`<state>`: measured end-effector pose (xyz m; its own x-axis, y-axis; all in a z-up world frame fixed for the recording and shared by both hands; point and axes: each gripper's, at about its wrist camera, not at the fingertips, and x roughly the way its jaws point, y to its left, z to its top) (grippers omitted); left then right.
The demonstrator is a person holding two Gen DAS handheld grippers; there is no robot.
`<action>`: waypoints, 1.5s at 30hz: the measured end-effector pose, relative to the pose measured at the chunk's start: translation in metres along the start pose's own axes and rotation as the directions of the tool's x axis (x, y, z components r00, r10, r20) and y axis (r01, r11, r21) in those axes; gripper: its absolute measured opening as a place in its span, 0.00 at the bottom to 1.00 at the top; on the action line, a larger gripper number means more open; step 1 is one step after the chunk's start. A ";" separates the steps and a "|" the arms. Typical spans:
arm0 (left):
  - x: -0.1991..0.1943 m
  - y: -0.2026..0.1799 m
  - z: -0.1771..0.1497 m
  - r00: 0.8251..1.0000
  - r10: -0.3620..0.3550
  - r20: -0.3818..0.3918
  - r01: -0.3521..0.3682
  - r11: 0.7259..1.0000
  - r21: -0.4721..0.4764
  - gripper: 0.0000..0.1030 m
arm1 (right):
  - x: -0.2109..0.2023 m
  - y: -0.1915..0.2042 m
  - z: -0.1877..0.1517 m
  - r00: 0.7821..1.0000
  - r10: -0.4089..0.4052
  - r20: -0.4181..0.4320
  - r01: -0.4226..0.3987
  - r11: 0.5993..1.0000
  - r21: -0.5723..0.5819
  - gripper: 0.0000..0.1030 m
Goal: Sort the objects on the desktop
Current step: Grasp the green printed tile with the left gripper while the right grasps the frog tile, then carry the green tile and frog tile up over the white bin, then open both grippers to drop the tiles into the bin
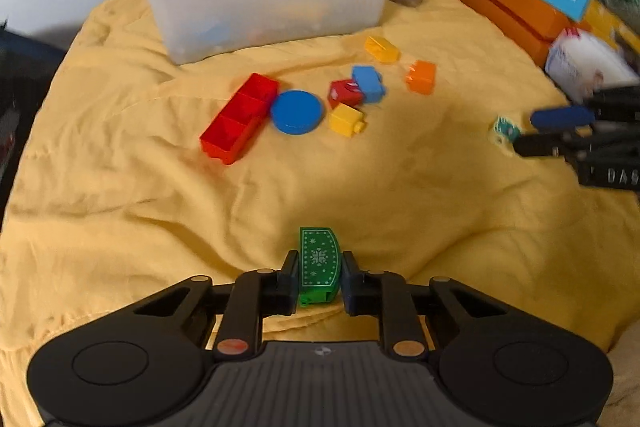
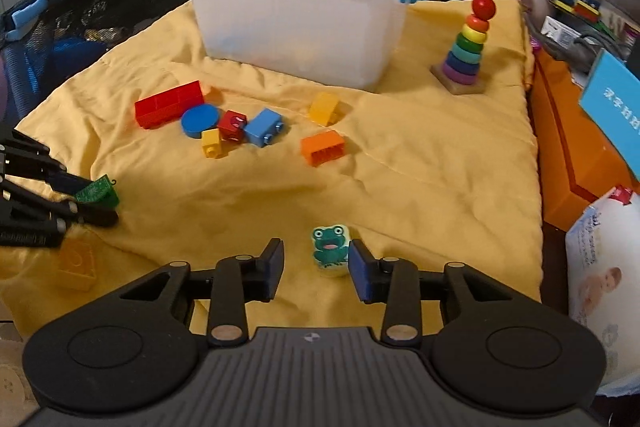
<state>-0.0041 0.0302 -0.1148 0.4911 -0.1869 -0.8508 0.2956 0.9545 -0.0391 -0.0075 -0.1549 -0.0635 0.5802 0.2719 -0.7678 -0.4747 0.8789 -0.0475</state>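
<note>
Green block (image 1: 320,265) pinched in my left gripper (image 1: 320,277), lower centre, angled down; right gripper (image 2: 316,267) spread around frog piece (image 2: 330,249).

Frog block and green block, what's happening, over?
Left gripper shut on green snowflake-print block. Right gripper open around frog-picture block, not gripping. Nothing in the way.

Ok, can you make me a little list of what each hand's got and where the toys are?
left gripper: fingers shut on the green block
right gripper: fingers either side of the frog toy, left one not touching
surface: yellow cloth
loose toys: long red brick, blue disc, orange brick
bin: white tub at the back
beside tub: ring stacker
</note>
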 end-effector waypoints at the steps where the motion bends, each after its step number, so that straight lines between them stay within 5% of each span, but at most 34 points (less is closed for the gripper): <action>1: -0.003 0.003 0.001 1.000 -0.005 0.008 0.006 1.000 -0.015 0.23 | 0.000 -0.001 0.000 1.000 -0.003 0.002 0.003 1.000 0.001 0.42; 11: -0.024 0.005 0.008 0.998 -0.032 0.050 0.032 0.999 0.014 0.23 | 0.025 -0.003 0.005 0.999 0.014 -0.040 -0.013 1.000 0.027 0.50; 15: -0.028 -0.002 0.009 0.997 -0.038 0.064 0.033 0.997 0.064 0.23 | 0.037 -0.001 0.002 0.998 -0.004 -0.067 0.006 1.000 0.029 0.46; 18: -0.032 -0.004 0.010 0.995 -0.060 0.077 0.054 0.995 0.080 0.23 | 0.036 -0.002 0.002 0.998 0.022 -0.065 -0.019 0.999 0.038 0.28; 24: -0.037 -0.001 0.022 0.993 -0.067 0.099 0.058 0.994 0.088 0.23 | 0.030 0.012 0.012 0.996 0.068 -0.061 -0.067 0.998 0.020 0.28; 30: -0.051 0.007 0.048 0.985 -0.069 0.159 0.057 0.995 0.079 0.23 | 0.004 0.020 0.038 0.998 0.056 0.040 -0.054 0.998 -0.037 0.28; 36: -0.069 0.022 0.100 0.962 -0.076 0.262 0.056 0.995 0.085 0.23 | -0.012 0.017 0.081 0.990 0.046 0.130 -0.035 0.996 -0.088 0.28; 41: -0.081 0.033 0.157 0.933 -0.078 0.350 0.048 0.995 0.092 0.23 | -0.019 -0.008 0.137 0.970 0.091 0.225 -0.094 0.996 0.004 0.28; 45: -0.081 0.040 0.201 0.904 -0.015 0.427 -0.031 0.994 0.101 0.23 | -0.018 -0.018 0.181 0.951 0.068 0.301 -0.073 0.997 0.006 0.28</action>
<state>0.1328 0.0367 0.0581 0.7896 -0.2822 -0.5449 0.3610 0.9317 0.0406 0.1104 -0.1046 0.0674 0.7189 0.4359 -0.5414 -0.5118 0.8590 0.0120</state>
